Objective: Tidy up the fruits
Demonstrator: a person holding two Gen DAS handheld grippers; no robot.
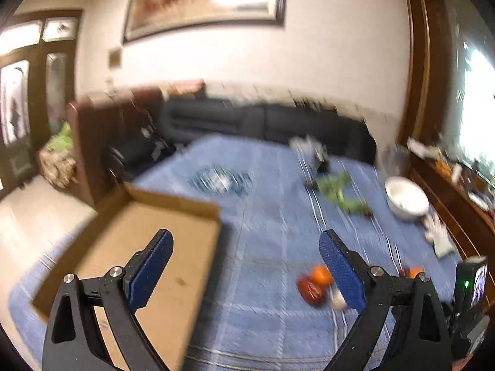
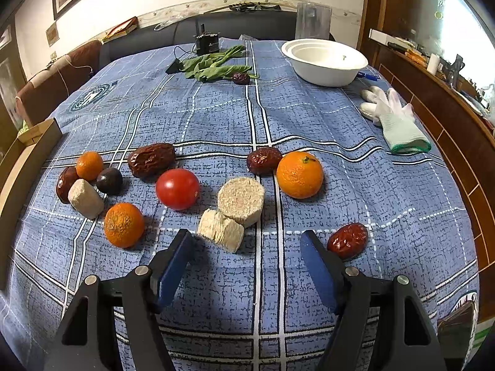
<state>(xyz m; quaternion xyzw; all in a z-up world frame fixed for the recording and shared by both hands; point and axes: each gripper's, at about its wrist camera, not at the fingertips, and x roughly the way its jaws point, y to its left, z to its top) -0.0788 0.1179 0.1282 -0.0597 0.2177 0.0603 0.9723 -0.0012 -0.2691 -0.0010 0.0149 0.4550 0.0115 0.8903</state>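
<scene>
Left gripper (image 1: pixel 246 266) is hovering with fingers wide, holding nothing, beside the cardboard box (image 1: pixel 173 216). Right gripper (image 2: pixel 246 258) is gaping empty near the tomato (image 2: pixel 177 189).

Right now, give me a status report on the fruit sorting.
Left gripper open, empty, over cardboard box. Right gripper open, empty, above tablecloth. Oranges, tomato, dates still loose. Nothing blocking.

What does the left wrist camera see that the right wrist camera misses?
Only the left wrist view shows the flat floor of the cardboard box and a big framed picture in full. Only the right wrist view shows the red tomato, the white glove and three pale cylinders. Both share the blue checked tablecloth, white bowl and leafy greens.
</scene>
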